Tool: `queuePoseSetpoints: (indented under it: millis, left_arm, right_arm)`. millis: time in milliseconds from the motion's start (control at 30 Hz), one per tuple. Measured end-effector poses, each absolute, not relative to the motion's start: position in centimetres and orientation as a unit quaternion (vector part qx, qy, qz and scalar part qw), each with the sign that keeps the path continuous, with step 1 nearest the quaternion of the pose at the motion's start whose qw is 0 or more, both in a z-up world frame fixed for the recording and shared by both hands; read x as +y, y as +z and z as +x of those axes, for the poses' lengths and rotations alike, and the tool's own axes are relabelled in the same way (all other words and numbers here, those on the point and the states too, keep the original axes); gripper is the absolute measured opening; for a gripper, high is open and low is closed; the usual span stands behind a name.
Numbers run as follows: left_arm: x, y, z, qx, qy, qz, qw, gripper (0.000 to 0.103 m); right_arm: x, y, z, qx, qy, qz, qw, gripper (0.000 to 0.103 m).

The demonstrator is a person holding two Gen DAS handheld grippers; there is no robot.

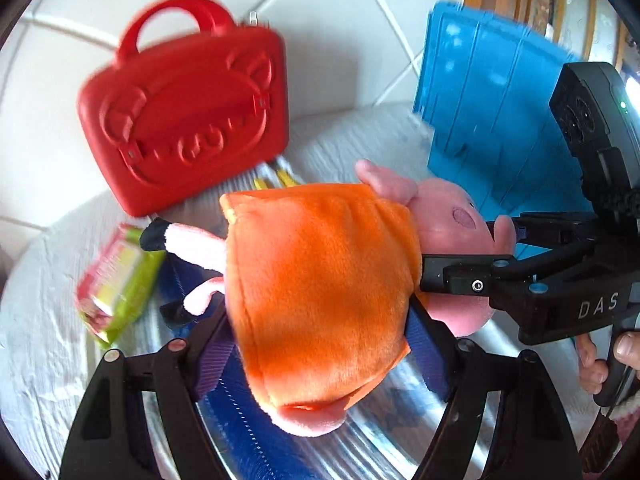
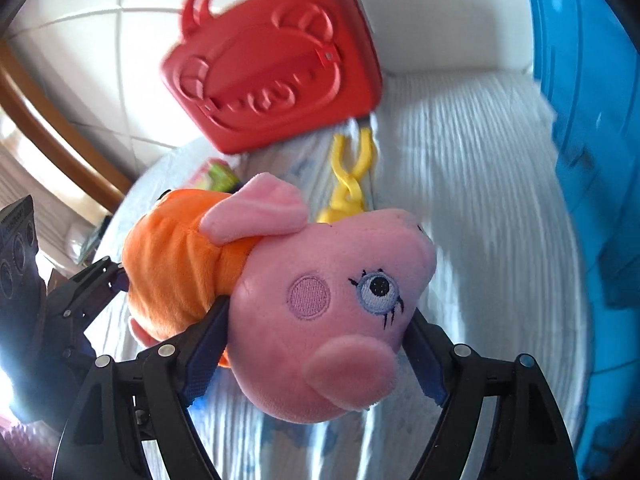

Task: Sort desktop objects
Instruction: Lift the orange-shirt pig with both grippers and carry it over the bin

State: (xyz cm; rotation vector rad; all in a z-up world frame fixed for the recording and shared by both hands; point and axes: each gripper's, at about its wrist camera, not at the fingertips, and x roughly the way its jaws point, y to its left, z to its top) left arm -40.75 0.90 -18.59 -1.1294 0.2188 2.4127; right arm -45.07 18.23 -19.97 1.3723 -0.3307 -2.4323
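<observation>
Both wrist views sit close on the pig plush (image 1: 320, 280) (image 2: 320, 300), facing the red case (image 1: 188, 108) (image 2: 276, 60) at the tabletop's far edge.

Setting: a home, most likely a child's play or living area. Evidence noted: a plush pig toy (image 2: 320, 300) in an orange dress; a red plastic toy case (image 1: 188, 112) with a carry handle, stood against a wall of large white tiles (image 1: 348, 32); a blue plastic bin (image 1: 492, 120); a green snack packet (image 1: 116, 284); a yellow plastic toy (image 2: 348, 184). All are laid on a white textured cloth (image 2: 472, 200). Curved wooden furniture (image 2: 56, 128) is seen at the edge.
</observation>
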Motion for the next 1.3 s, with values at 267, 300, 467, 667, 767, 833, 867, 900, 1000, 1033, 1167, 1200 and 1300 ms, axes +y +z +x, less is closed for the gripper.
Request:
queuePoseSetpoints:
  millis: [267,300,467,667,767,833,867,900,1000,1033,1167,1200,1300]
  left_arm:
    - [0.8,-8.6,-35.8,0.085,0.913,-0.323,0.232,0.079]
    - [1.1,-7.6,-35.2,0.087,0.916,-0.314,0.235,0.079]
    - [3.6,-2.1,-33.0,0.094,0.923,-0.267,0.259,0.079]
    - [9.4,4.8,-30.6,0.112,0.922,-0.211,0.306,0.079]
    - [13.8,7.7,-29.2,0.125,0.916,-0.187,0.331,0.079]
    - [17.1,9.0,-28.1,0.132,0.909,-0.177,0.353,0.079]
    - [18.8,9.5,-27.5,0.134,0.905,-0.174,0.364,0.079]
    - [20.5,9.9,-26.7,0.137,0.901,-0.171,0.375,0.079]
    - [25.6,10.0,-24.8,0.140,0.885,-0.177,0.407,0.079]
    - [27.2,9.6,-24.2,0.140,0.879,-0.183,0.418,0.079]
    - [32.6,6.6,-22.7,0.140,0.851,-0.240,0.447,0.079]
    - [33.8,5.7,-22.7,0.141,0.843,-0.262,0.448,0.079]
    - [36.6,2.7,-22.9,0.143,0.821,-0.327,0.446,0.079]
  right_arm:
    - [17.6,-9.3,-40.1,-0.085,-0.900,0.395,0.167,0.081]
    - [17.8,-8.1,-39.4,-0.083,-0.904,0.385,0.164,0.081]
    - [19.8,-2.3,-35.9,-0.077,-0.927,0.343,0.132,0.081]
    - [24.8,4.7,-31.7,-0.078,-0.949,0.296,0.075,0.081]
    - [28.6,7.9,-29.2,-0.081,-0.957,0.275,0.044,0.081]
    - [31.6,9.4,-27.5,-0.085,-0.960,0.266,0.026,0.081]
    - [33.3,10.1,-26.5,-0.087,-0.961,0.263,0.015,0.081]
    - [34.9,10.5,-25.6,-0.089,-0.961,0.260,0.004,0.081]
    - [39.7,11.1,-22.8,-0.095,-0.961,0.260,-0.029,0.081]
    - [41.2,10.9,-21.9,-0.099,-0.959,0.263,-0.038,0.081]
    - [46.9,8.7,-19.2,-0.111,-0.946,0.299,-0.064,0.082]
    - [48.0,7.6,-19.2,-0.112,-0.941,0.312,-0.069,0.082]
    - [50.7,4.2,-19.6,-0.108,-0.925,0.355,-0.079,0.082]
